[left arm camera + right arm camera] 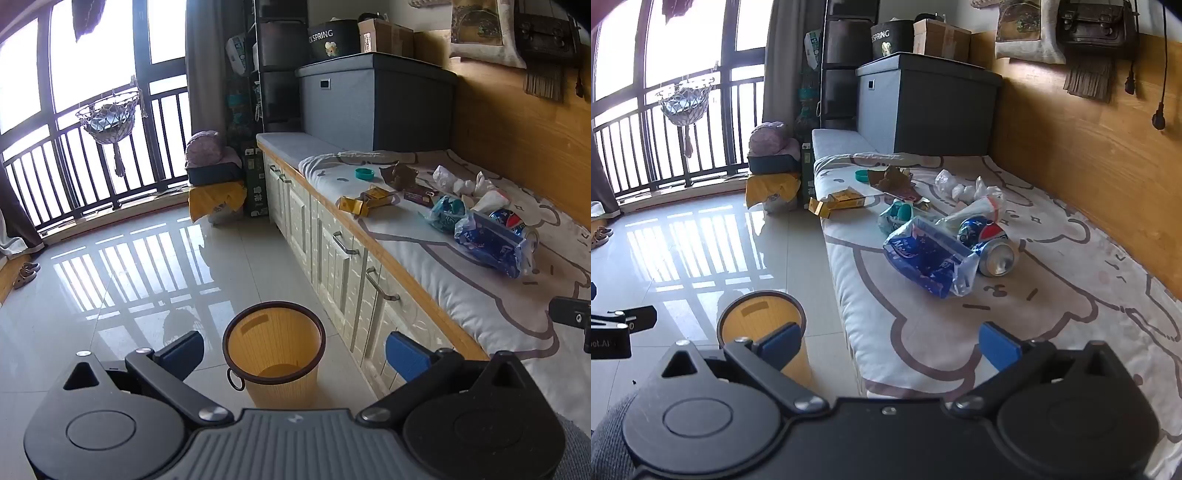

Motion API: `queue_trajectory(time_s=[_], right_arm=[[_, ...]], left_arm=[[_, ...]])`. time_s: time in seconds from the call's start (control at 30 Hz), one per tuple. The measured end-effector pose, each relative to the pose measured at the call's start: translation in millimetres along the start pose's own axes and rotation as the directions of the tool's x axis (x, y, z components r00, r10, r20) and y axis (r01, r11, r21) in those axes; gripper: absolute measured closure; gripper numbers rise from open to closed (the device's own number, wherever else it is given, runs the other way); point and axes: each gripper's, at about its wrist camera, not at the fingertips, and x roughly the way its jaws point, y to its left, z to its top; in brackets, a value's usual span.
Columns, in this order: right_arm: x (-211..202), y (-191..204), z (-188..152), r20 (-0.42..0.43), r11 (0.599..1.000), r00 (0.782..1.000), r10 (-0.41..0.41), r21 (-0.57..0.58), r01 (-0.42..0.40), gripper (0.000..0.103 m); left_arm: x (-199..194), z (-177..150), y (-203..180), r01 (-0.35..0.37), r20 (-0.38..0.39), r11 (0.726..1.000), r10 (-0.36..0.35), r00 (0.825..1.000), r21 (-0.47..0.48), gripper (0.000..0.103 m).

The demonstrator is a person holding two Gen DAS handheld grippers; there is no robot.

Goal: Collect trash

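Note:
A yellow waste bin (274, 352) with a dark rim stands on the floor beside the bench; it also shows in the right wrist view (759, 325). My left gripper (295, 354) is open and empty above the bin. My right gripper (888, 345) is open and empty over the bench's front edge. Trash lies on the bench cushion (923, 332): a blue plastic wrapper (929, 256), a crushed Pepsi can (991, 247), a teal wrapper (897, 216), white crumpled tissues (960, 188), a yellow carton (836, 203), brown paper (892, 177) and a teal cap (862, 176).
White cabinet drawers (343, 266) run under the bench. A grey storage box (923, 107) stands at the bench's far end. A wooden wall panel (1089, 155) backs the bench. Tiled floor (701, 251) stretches to a railed window (74, 147). The other gripper shows at the frame edge (570, 317).

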Motion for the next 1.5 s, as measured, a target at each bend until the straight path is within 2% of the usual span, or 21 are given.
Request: queue_trajectory(time_s=[1.5], right_arm=[[-1.3,-2.5,0.6,-0.004,1.000,1.000,-0.003,0.006,0.003,0.000]], left_arm=[[-1.5,1.4,-1.9,0.003,0.011,1.000,-0.003,1.000,0.006,0.000]])
